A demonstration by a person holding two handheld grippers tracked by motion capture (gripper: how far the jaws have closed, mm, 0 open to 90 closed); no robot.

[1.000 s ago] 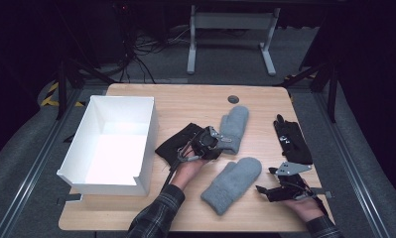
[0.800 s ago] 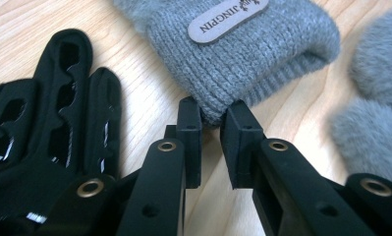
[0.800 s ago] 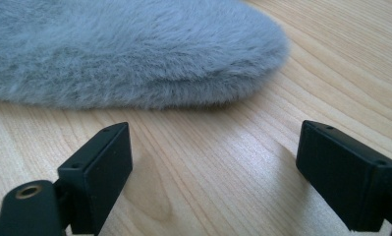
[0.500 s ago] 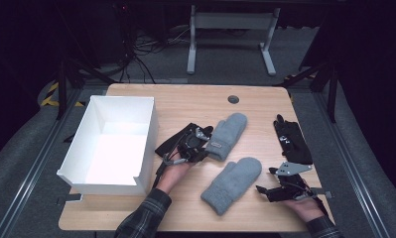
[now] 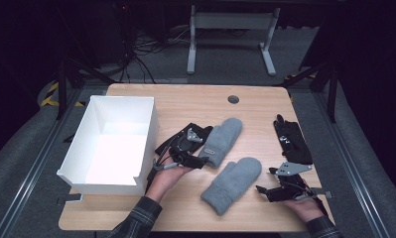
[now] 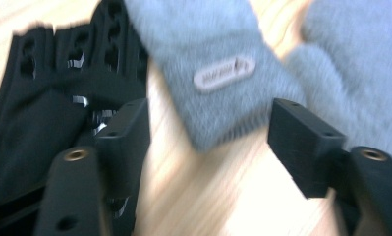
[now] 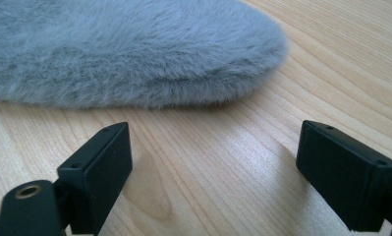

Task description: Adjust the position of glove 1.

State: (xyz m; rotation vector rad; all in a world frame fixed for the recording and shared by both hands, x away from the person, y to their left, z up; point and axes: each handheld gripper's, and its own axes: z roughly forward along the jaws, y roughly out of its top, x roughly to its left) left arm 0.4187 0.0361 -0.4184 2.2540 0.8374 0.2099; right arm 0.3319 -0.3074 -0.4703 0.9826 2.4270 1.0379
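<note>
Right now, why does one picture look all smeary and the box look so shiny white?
In the left gripper view the grey mitten and black glove are smeared by motion blur. In the high view the white box glares under bright light, its floor washed out, while the room behind the table is dark. The right gripper view is sharper: wood grain is crisp, and the nearer mitten is slightly soft.

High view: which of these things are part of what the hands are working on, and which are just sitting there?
In hand:
- upper grey mitten, its cuff just ahead of the open left gripper, whose jaws have just been opening
- black glove beside that gripper
- lower grey mitten, near the open right gripper

Lying about, as far as I can judge:
- white box
- black glove at the right edge
</note>
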